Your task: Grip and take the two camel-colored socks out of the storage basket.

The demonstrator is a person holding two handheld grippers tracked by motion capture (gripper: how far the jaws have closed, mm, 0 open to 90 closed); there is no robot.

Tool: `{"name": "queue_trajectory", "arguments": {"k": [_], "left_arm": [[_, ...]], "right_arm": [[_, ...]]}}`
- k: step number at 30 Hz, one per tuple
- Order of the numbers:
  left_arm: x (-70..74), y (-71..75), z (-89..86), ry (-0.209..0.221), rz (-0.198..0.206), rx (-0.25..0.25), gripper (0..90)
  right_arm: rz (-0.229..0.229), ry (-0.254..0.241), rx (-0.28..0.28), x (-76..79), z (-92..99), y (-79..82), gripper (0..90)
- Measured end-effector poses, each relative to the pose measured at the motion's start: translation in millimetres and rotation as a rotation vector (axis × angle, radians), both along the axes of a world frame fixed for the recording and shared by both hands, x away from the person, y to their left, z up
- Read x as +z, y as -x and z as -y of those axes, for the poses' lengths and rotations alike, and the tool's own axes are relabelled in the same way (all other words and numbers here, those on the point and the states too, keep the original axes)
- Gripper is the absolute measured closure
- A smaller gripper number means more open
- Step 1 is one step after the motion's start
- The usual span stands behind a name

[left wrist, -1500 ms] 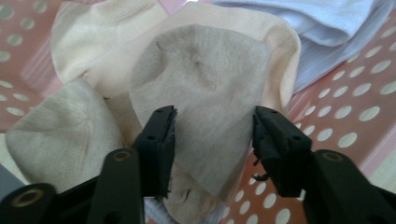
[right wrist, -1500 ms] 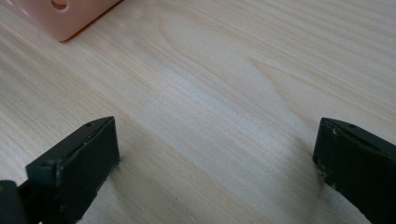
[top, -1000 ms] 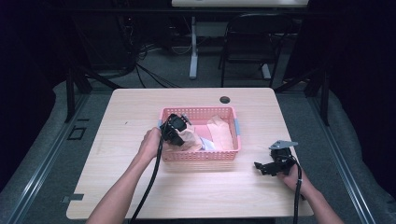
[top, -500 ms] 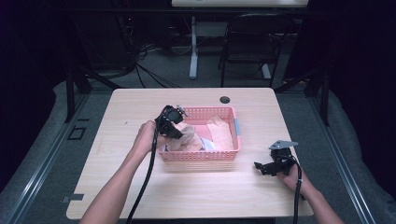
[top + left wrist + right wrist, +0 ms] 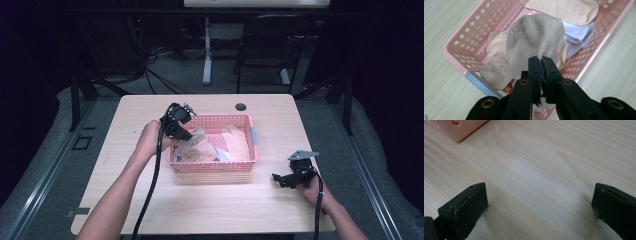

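One soft, light beige sock [image 5: 534, 37], pinched by its edge in the closed left gripper [image 5: 541, 61], dangles limply over the pink basket's [image 5: 464, 27] left end, while the right gripper [image 5: 539, 202] rests open near the table's [image 5: 544, 152] right edge.

High cam looks forward-down over my table [image 5: 210, 200]. Left gripper cam sits close above the basket [image 5: 461, 45]; right gripper cam skims bare tabletop. All three share that basket.

Black left gripper [image 5: 541, 61] with brass-ringed screws, black right gripper [image 5: 283, 180] topped by a grey plate, both trailing black cables
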State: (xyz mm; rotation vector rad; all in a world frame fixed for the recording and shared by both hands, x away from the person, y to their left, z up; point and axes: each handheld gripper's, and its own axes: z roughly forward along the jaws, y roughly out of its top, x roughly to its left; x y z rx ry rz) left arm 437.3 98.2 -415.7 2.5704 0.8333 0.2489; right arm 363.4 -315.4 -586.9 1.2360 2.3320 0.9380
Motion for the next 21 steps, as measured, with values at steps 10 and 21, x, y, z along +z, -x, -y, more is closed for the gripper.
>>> {"name": "queue_trajectory", "arguments": {"k": [10,21], "left_arm": [[25.4,1.2,-1.4,0.001,0.017,-0.015,86.0],[46.8,2.7,-6.1,-0.007,0.027,-0.022,85.9]], "right_arm": [[0.001,0.000,-0.001,-0.1,-0.1,0.0,0.0],[0.000,0.000,0.000,0.0,0.0,0.0,0.0]]}}
